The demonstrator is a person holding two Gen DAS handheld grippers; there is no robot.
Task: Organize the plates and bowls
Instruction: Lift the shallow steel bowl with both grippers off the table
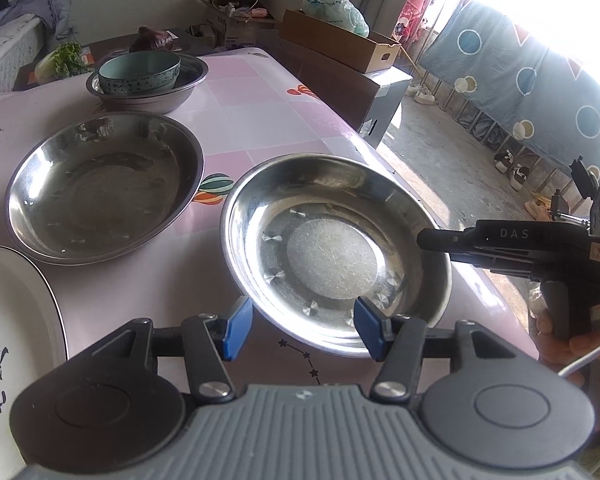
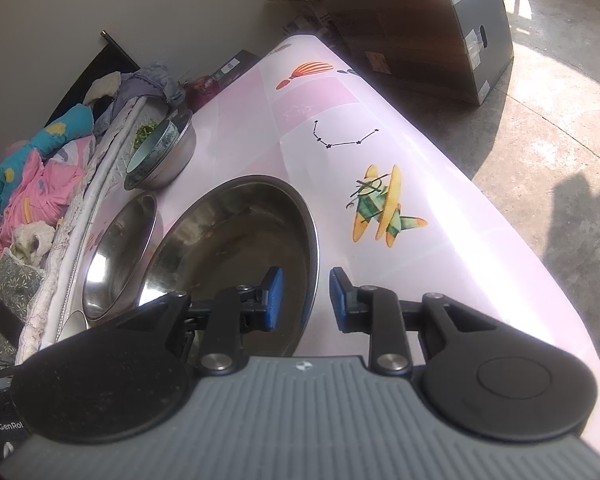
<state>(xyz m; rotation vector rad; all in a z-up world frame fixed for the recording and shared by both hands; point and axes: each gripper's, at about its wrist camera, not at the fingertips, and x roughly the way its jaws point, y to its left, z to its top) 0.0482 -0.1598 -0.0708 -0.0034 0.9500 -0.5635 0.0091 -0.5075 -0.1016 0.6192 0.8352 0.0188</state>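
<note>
Pink tablecloth (image 1: 260, 120), left tongs (image 1: 302, 328) open at steel plate (image 1: 336, 248), right tongs (image 2: 305, 300) straddling its rim unclamped, airplane print (image 2: 384, 212) right view only

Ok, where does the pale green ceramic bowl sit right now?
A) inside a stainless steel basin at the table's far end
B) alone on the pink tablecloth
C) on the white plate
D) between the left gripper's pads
A: the pale green ceramic bowl rests inside the far stainless steel basin, away from both grippers.

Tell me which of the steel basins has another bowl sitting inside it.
The far steel basin, nearest the wall, holds a pale green ceramic bowl. The other two steel basins, the middle one and the near one by the grippers, hold no bowl.
</note>
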